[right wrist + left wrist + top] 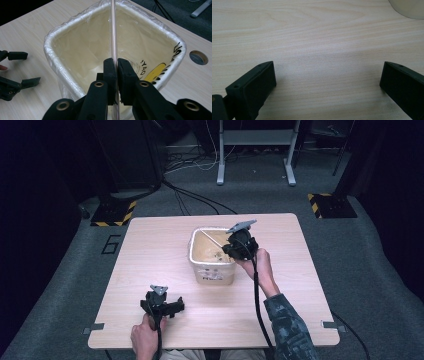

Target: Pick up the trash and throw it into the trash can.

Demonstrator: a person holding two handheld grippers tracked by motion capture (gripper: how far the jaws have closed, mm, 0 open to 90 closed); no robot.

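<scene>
A pale wooden worktop (150, 270) carries a cream square bin (212, 270) lined with a clear plastic bag (53, 62), standing near the middle, slightly toward the far edge. The right gripper (235, 251) hangs over the bin's right rim, held by the person's right hand (260, 265), whose patterned sleeve (290, 330) comes in from the near edge. In the right gripper view its jaws are pressed together on a thin, pale, straw-like rod (113, 30) that runs straight away from the jaws across the bin's opening to the far rim; in the high view the same rod lies slanting over the opening. The inside of the bin shows yellow and black printing on one wall. The left gripper (172, 309) sits low near the front left of the worktop, well apart from the bin, held by the left hand (145, 340). Its jaws stand wide apart with nothing between them, bare wood beneath, and a corner of the bin at the upper right of that view.
</scene>
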